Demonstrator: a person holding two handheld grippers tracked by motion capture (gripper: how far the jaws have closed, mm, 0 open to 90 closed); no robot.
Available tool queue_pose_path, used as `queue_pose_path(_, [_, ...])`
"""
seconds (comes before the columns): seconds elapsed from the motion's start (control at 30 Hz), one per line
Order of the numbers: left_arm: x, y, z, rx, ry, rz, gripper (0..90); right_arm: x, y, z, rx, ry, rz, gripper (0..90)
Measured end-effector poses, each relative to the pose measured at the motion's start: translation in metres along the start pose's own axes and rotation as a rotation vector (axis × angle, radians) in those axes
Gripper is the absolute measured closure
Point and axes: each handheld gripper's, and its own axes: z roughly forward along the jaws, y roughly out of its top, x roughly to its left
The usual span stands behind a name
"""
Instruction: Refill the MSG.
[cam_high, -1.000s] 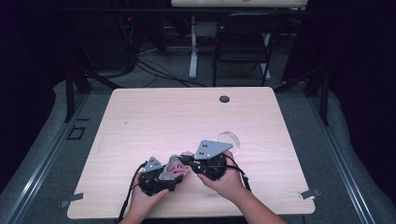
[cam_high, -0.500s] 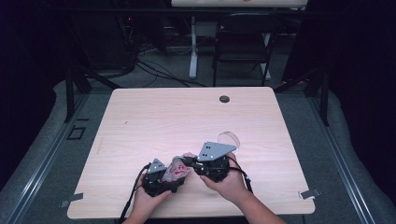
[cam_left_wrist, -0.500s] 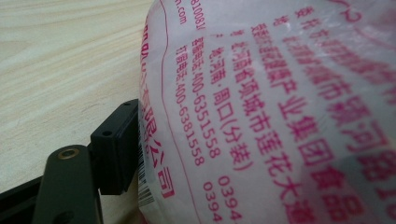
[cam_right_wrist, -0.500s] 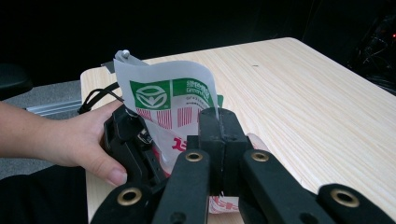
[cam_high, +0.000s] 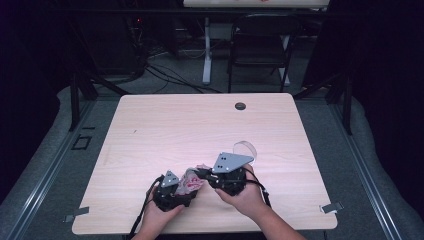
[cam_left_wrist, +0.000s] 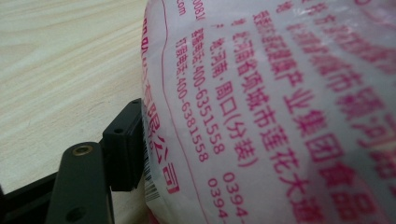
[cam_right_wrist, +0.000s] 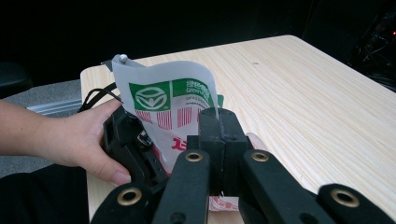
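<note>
A thin plastic bag (cam_high: 189, 179) printed in pink and red lies crumpled between my two grippers at the table's near edge. My left gripper (cam_high: 185, 189) grips it from the left. In the left gripper view the bag (cam_left_wrist: 280, 116) presses against the left finger (cam_left_wrist: 122, 154) and hides the other one. My right gripper (cam_high: 204, 175) reaches in from the right. Its jaws (cam_right_wrist: 219, 135) are pressed together on a thin edge of the bag (cam_right_wrist: 173, 98), which stands up white with a green logo over the left gripper's body (cam_right_wrist: 133, 149).
The light wooden table (cam_high: 165, 130) stretches away beyond the grippers. A small clear curled piece (cam_high: 245, 148) lies just behind the right gripper. A black round cap (cam_high: 240, 106) sits near the far edge. A dark chair (cam_high: 260, 47) stands behind the table.
</note>
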Motion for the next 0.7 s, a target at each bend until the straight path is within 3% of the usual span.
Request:
queue_pose_path(0.3, [-0.0021,0.0001,0.0001,0.011,0.026,0.046,40.4,0.0008,-0.0001,0.0004,-0.001,0.003,-0.002,90.0])
queue_pose_path(0.57, [-0.0002,0.0000,-0.0005,0.004,0.034,0.058,48.1,0.0004,-0.0002,0.0005,-0.002,0.002,0.000,90.0])
queue_pose_path(0.7, [0.0014,-0.0003,-0.0015,-0.005,0.027,0.042,51.5,-0.0005,0.0000,0.0005,-0.003,0.005,0.003,90.0])
